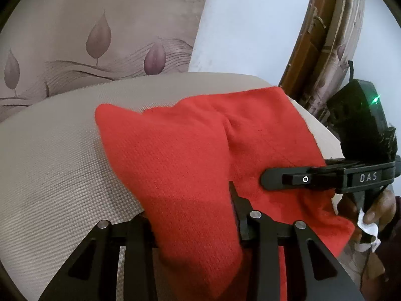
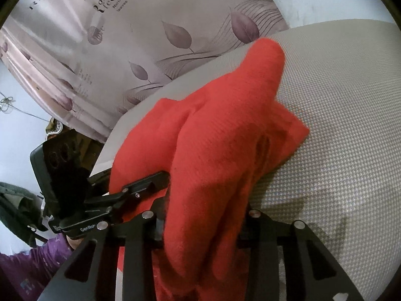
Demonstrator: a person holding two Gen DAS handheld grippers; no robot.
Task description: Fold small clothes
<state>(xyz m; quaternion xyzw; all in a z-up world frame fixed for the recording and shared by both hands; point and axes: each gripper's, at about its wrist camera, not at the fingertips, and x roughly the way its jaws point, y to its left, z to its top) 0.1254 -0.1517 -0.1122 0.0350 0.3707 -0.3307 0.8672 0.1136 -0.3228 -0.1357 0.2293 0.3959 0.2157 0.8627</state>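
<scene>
A small red knit cloth lies partly on a beige woven cushion and is lifted at its near edge. My left gripper is shut on a bunched fold of it, and the fabric drapes over and hides the fingertips. My right gripper comes in from the right, with its finger lying on the cloth's right part. In the right wrist view the red cloth rises in a peak over the cushion, and my right gripper is shut on a thick fold. The left gripper grips the cloth's left edge.
A leaf-patterned curtain hangs behind the cushion, beside a white wall and a wooden frame. A hand holds the right gripper's handle. A purple sleeve shows at the lower left. Bare cushion lies to the right.
</scene>
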